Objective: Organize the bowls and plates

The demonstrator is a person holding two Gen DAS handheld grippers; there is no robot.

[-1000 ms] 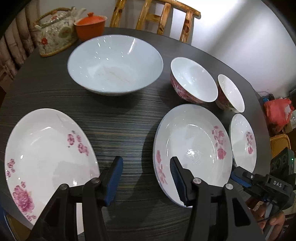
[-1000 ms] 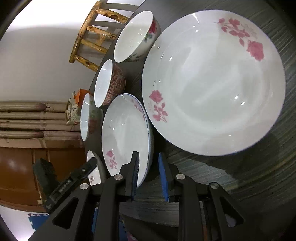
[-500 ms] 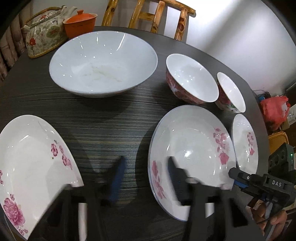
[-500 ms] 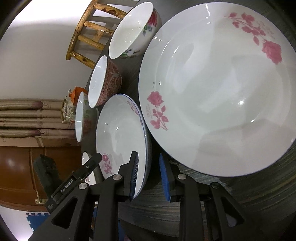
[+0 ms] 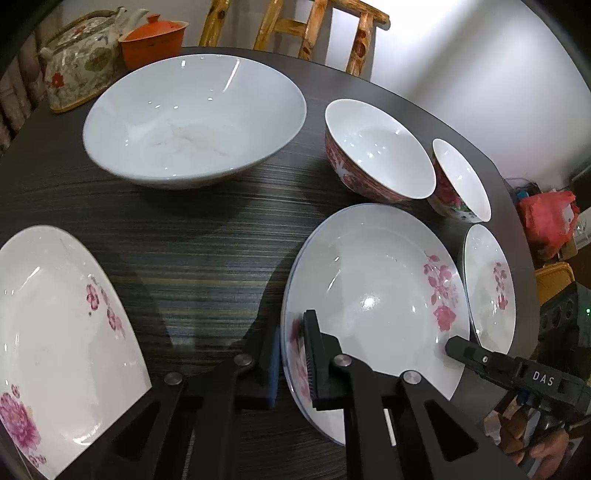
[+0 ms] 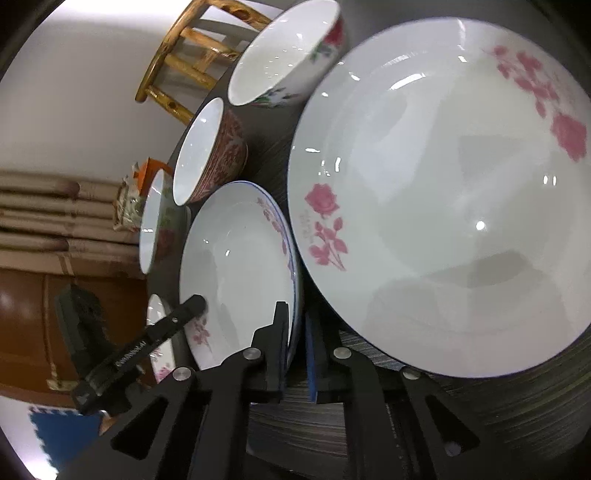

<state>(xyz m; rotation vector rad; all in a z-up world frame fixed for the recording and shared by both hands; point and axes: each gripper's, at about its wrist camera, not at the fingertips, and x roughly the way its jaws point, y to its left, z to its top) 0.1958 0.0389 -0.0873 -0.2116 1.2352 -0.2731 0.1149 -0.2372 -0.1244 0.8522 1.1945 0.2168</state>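
A middle plate with pink roses and a thin blue rim (image 5: 373,295) (image 6: 236,273) lies on the dark table (image 5: 207,236). My left gripper (image 5: 291,360) is shut on its near left rim. My right gripper (image 6: 295,350) is shut on its opposite rim and shows in the left wrist view (image 5: 461,350). A larger rose plate (image 6: 450,206) lies right of it, seen edge-on in the left wrist view (image 5: 487,288). A flowered plate (image 5: 55,332) lies at the left. A big white bowl (image 5: 192,118), a red patterned bowl (image 5: 376,155) and a small flowered bowl (image 5: 461,181) stand behind.
A flowered teapot (image 5: 81,62) and an orange lidded cup (image 5: 151,40) stand at the table's far left edge. A wooden chair (image 5: 295,29) is behind the table. A red bag (image 5: 546,218) and a yellow basket (image 5: 554,280) sit on the floor at right.
My left gripper has moved right and forward and closed from wide open onto the middle plate's rim. My right gripper has narrowed onto the opposite rim.
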